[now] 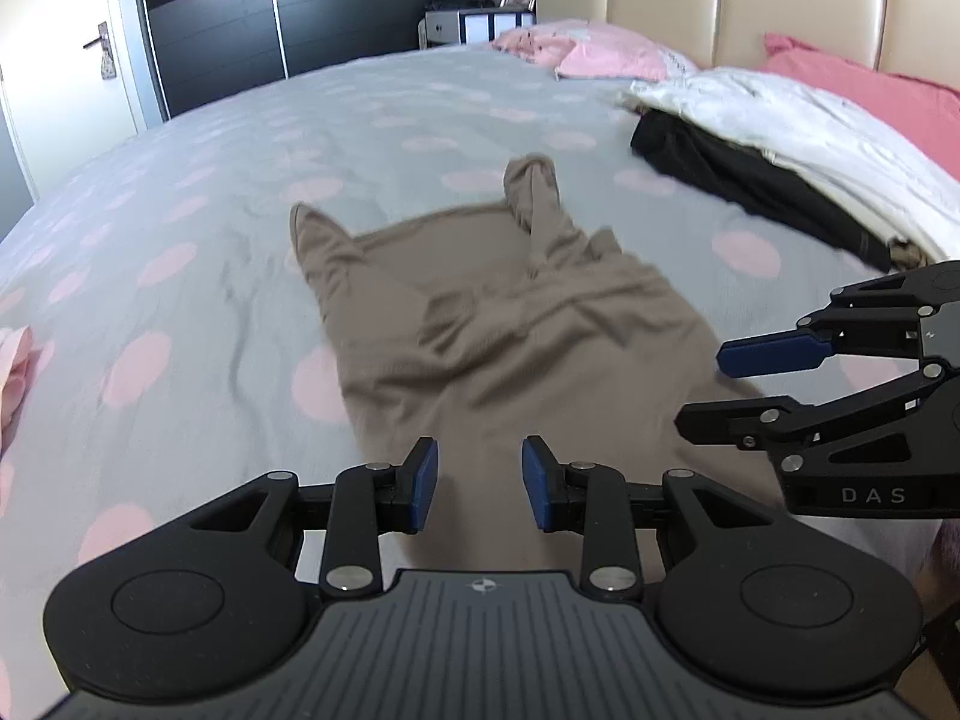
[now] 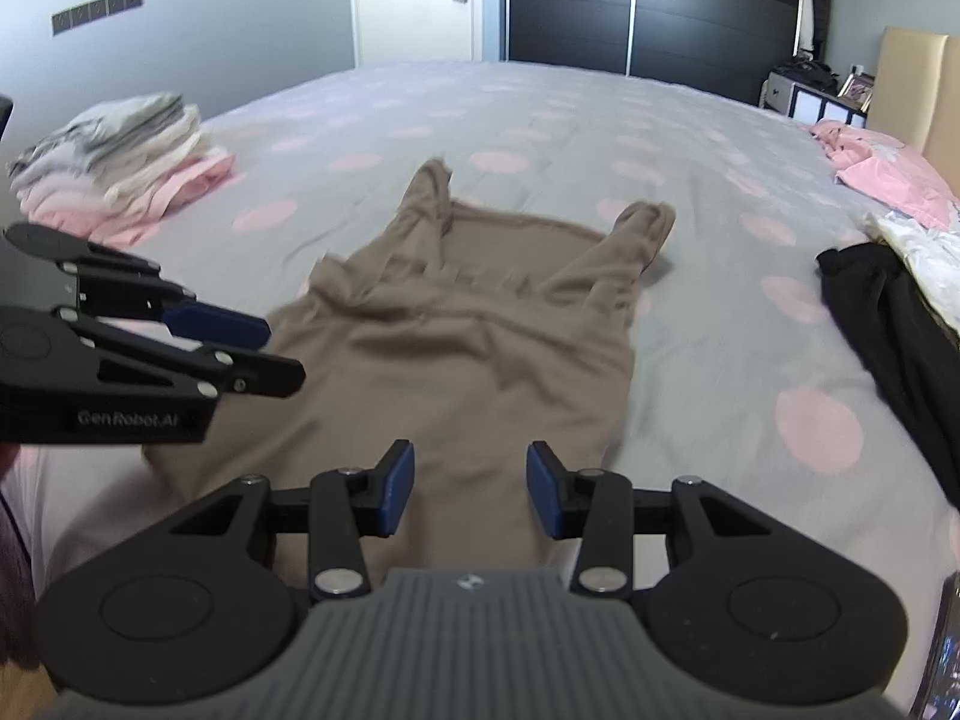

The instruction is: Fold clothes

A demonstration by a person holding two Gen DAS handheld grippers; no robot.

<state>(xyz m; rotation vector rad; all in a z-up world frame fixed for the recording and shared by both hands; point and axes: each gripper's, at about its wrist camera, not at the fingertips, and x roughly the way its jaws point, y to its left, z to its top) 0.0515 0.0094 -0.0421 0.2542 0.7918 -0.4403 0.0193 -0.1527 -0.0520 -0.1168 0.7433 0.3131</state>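
**Two tools hover over a tan top on a bed**

A tan sleeveless top (image 1: 510, 324) lies spread, somewhat wrinkled, on a bed (image 1: 240, 192) covered in grey fabric with pale pink dots. Its two shoulder straps point away from the cameras, toward the far side of the bed; its hem is nearest the tools.

The left tool (image 1: 480, 483) sits over the hem end of the top. Its blue pads (image 1: 425, 483) stand apart with a clear gap between them, and nothing is gripped; cloth shows through the gap below.

The right tool (image 2: 470, 489) is just beside it, also above the hem end. Its pads (image 2: 399, 489) are likewise apart, a little wider, with no cloth pinched between them. Each tool appears side-on at the edge of the other's view.

To the right of the top, well apart, lie a black garment (image 1: 750, 180) and white cloth (image 1: 810, 126), with pink pillows (image 1: 600, 54) by a cream headboard (image 1: 750, 0). To the left, a folded stack (image 2: 120, 162) of white, grey and pink clothes rests on the bed. A dark wardrobe (image 2: 660, 12) and a white door (image 2: 414, 0) stand behind.
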